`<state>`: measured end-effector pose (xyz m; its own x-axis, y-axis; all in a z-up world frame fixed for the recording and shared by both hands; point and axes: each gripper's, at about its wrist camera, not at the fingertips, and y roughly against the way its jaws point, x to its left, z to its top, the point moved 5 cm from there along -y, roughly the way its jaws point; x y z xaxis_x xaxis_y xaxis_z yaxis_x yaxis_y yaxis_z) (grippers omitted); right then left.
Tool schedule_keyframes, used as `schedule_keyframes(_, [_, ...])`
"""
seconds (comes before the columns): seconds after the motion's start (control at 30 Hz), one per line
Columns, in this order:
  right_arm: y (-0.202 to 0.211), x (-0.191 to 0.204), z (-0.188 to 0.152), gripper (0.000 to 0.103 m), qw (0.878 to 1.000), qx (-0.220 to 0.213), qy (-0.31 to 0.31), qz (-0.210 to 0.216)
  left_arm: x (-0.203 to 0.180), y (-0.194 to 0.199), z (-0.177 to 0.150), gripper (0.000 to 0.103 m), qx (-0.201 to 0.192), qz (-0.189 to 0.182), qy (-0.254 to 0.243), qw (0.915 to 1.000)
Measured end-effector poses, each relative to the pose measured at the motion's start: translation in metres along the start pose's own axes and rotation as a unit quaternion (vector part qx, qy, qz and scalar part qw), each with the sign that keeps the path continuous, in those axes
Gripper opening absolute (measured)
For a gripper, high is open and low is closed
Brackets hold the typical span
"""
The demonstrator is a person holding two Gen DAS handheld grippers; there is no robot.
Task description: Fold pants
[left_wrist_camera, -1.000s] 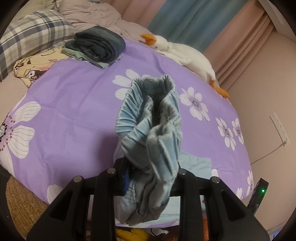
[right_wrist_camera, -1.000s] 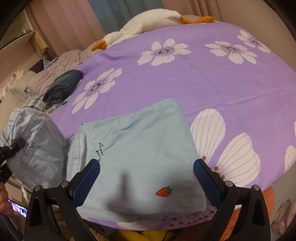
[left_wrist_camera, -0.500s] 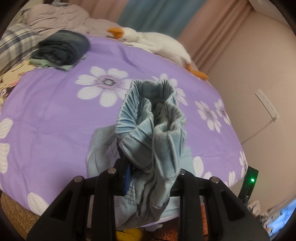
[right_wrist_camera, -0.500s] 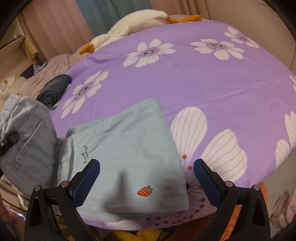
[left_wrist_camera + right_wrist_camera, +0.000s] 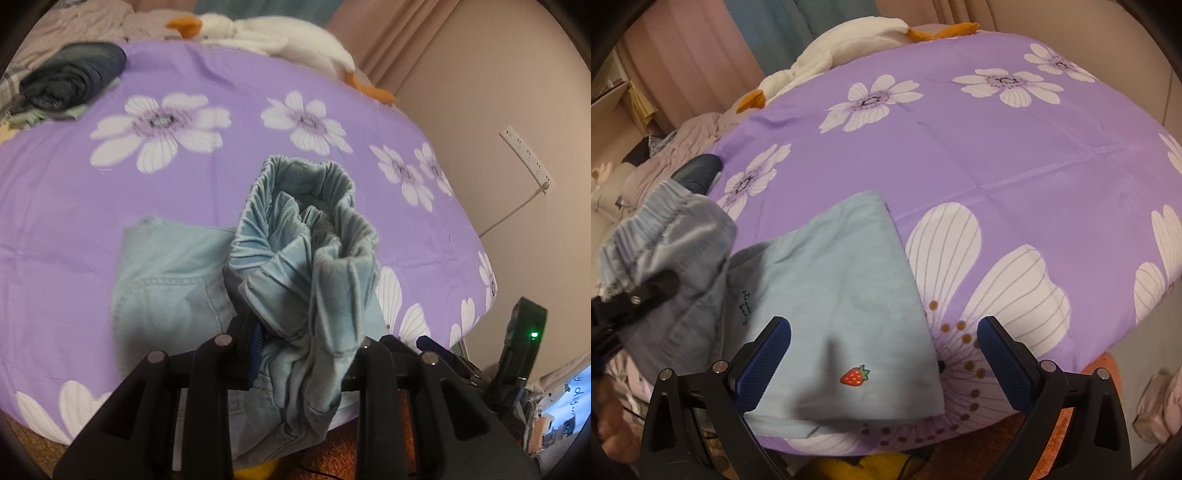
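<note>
The left gripper (image 5: 306,354) is clamping the bunched elastic waistband of the pale blue pants (image 5: 299,258), lifting it while the legs are lying flat ahead on the purple floral bedspread (image 5: 74,206). The right gripper (image 5: 882,362) is hovering wide apart and empty above the pants' strawberry-marked leg (image 5: 849,295), probably not touching. Beyond its fingers, open bedspread is stretching to the far edge.
</note>
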<state>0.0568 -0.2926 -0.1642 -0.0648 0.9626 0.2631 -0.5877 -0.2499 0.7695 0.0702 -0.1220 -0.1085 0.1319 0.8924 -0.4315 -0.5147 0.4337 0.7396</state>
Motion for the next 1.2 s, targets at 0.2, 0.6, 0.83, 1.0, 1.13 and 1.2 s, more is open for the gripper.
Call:
schedule_keyframes(0.2, [0.002, -0.004, -0.002, 0.100, 1.000, 0.001, -0.003, -0.002, 0.000, -0.032, -0.012, 0.032, 0.040, -0.020, 0.019, 0.9988])
schedule_keyframes(0.6, [0.017, -0.016, 0.001, 0.100, 1.000, -0.014, -0.022, -0.005, -0.007, -0.005, -0.019, 0.088, 0.054, -0.109, 0.050, 0.9913])
schedule_keyframes(0.83, [0.020, -0.005, 0.006, 0.100, 0.999, -0.013, -0.020, 0.040, 0.039, 0.036, -0.016, 0.088, -0.007, 0.006, 0.044, 0.9990])
schedule_keyframes(1.0, [-0.002, 0.025, 0.008, 0.100, 0.995, 0.024, -0.003, 0.101, 0.087, 0.049, -0.026, 0.087, -0.023, 0.048, 0.086, 0.9949])
schedule_keyframes(1.13, [-0.032, 0.043, 0.003, 0.100, 0.992, 0.063, -0.001, 0.114, 0.114, 0.055, -0.030, 0.086, -0.025, 0.069, 0.116, 0.9905])
schedule_keyframes(1.2, [-0.038, 0.048, 0.002, 0.082, 0.991, 0.068, 0.000, 0.117, 0.125, 0.060, -0.032, 0.086, -0.030, 0.075, 0.127, 0.9886])
